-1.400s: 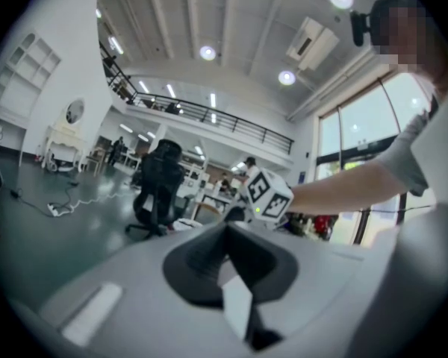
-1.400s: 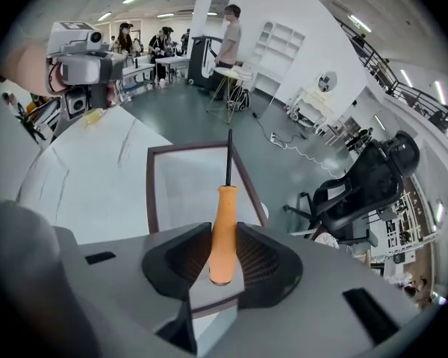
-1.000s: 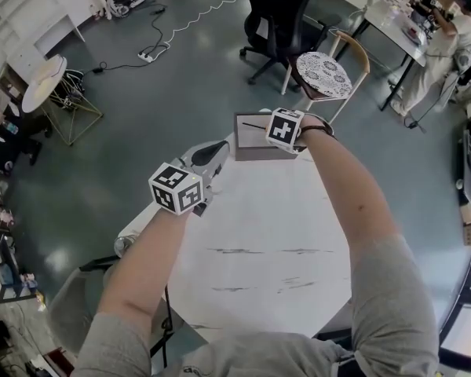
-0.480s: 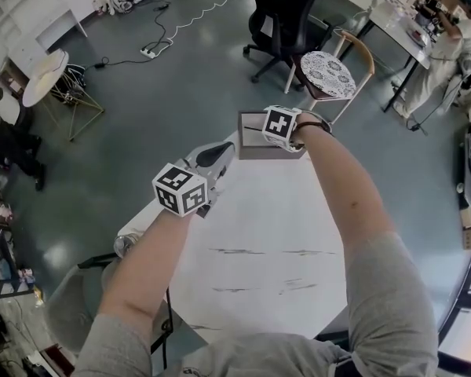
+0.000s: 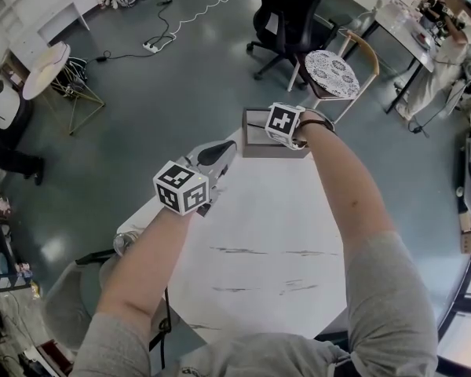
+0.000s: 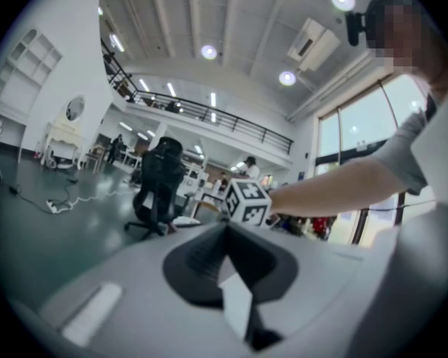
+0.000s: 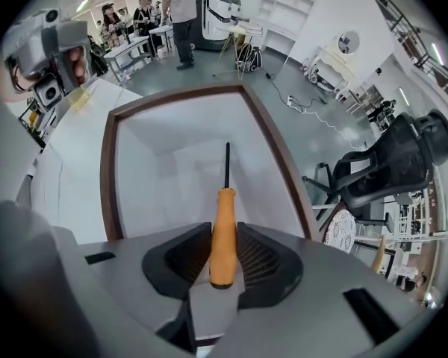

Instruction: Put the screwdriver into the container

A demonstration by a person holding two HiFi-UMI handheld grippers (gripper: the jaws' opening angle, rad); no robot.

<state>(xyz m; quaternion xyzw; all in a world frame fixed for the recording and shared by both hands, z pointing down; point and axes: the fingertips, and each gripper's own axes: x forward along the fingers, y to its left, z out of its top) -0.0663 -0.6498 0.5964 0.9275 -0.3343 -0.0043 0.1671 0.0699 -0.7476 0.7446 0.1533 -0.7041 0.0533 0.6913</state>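
An orange-handled screwdriver [image 7: 223,233] with a thin black shaft is clamped by its handle in my right gripper [image 7: 224,258]. Its tip points down into the container [image 7: 109,171], an open box with a dark brown rim and a pale inside. In the head view the right gripper [image 5: 276,134] hovers over that container [image 5: 251,143] at the table's far edge. My left gripper [image 5: 217,155] hangs above the table's left edge, apart from the box. Its jaws are together in the left gripper view [image 6: 226,233], with nothing between them.
The white table [image 5: 259,218] ends just past the container, with grey floor beyond. A wooden chair with a patterned seat [image 5: 326,72] and a black office chair [image 5: 289,10] stand behind it. People work at desks at the far right [image 5: 447,30].
Hardly anything: both grippers keep their places, and the right one still holds the screwdriver over the container. Only the head view has shifted slightly.
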